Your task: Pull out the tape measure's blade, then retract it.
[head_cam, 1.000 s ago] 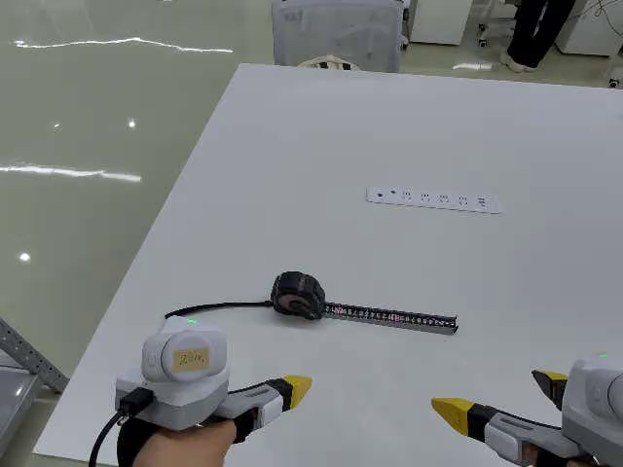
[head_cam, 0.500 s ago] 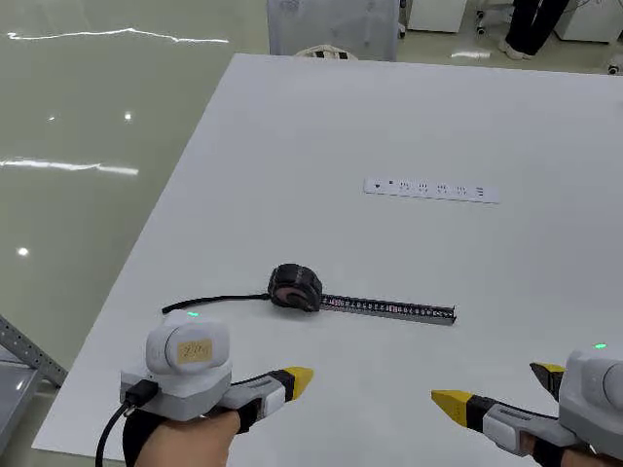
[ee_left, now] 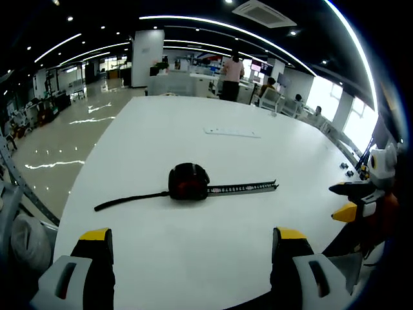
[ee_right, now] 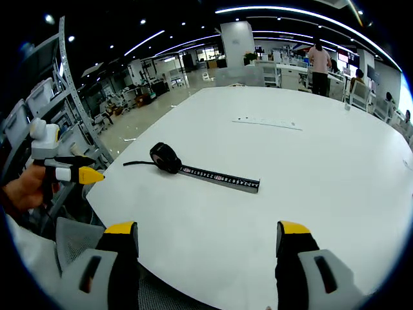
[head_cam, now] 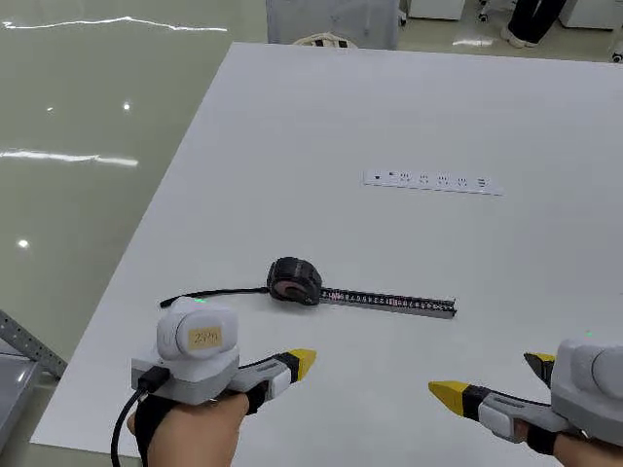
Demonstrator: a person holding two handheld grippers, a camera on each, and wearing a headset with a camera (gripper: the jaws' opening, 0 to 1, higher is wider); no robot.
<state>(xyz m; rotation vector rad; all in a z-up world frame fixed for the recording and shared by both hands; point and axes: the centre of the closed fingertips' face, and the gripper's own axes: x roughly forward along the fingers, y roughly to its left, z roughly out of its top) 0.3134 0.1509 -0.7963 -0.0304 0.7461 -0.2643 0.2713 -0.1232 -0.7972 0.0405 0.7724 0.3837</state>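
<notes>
Your left gripper (ee_left: pixel 193 234) hovers over the white table's (head_cam: pixel 321 146) near edge, jaws wide apart and empty. Ahead lies the black round tape measure (head_cam: pixel 295 280), its dark marked blade (head_cam: pixel 389 302) already drawn out rightward. Retraction looks next: pin the case and free the lock. Your right gripper (head_cam: pixel 492 377) hovers likewise, agape, holding nothing.

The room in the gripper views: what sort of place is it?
Probably a large open-plan office or lab: long ceiling light strips, rows of desks behind the white table, and metal shelving beside it.
</notes>
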